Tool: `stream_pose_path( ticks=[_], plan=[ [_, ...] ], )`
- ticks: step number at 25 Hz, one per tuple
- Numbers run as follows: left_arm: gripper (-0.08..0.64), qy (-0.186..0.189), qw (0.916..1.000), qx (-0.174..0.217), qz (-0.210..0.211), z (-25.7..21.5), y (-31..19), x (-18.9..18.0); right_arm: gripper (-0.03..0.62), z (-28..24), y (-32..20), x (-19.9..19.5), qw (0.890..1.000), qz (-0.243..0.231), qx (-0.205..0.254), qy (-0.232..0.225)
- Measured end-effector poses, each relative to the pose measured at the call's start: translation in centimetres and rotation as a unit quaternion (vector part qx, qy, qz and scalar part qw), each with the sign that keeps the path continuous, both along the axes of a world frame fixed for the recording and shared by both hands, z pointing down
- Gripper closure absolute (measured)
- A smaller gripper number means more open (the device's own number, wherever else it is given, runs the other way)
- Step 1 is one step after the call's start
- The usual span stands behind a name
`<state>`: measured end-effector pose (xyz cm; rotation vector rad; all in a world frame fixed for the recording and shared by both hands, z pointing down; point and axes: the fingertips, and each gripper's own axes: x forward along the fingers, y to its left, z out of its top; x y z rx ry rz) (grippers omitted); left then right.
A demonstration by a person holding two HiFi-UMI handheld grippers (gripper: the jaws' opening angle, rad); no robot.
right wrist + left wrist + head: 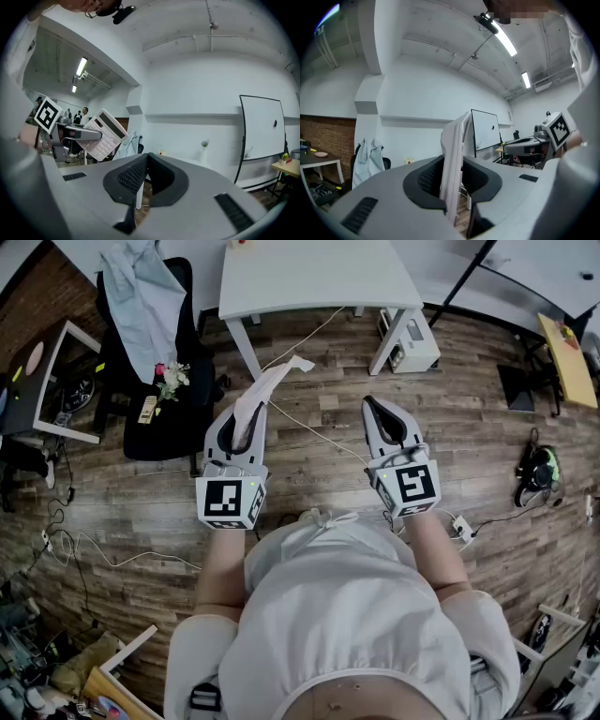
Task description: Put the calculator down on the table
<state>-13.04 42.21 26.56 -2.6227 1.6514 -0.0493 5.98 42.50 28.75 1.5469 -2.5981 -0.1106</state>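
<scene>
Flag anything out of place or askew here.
The calculator is clamped by one edge in the left gripper, jutting out tilted over the floor, not on the white table ahead. Right gripper shut, empty. A bunch of flowers lies on the black chair, and loose cables trail across the floor.

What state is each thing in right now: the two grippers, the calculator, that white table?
calculator, clamped in the left gripper, up in the air above the floor.
left gripper, shut on the calculator.
right gripper, shut, empty.
white table, ahead, calculator not on it yet.
</scene>
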Motion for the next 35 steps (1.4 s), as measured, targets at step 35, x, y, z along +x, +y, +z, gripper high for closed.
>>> stream_pose_path(
  ticks=[35],
  plan=[
    [0.454,-0.008,0.9994,-0.031,-0.015,4.0,-13.2,0.2,0.584,4.9,-15.5,0.2,0.999,-0.029,-0.035,-0.027]
  ],
)
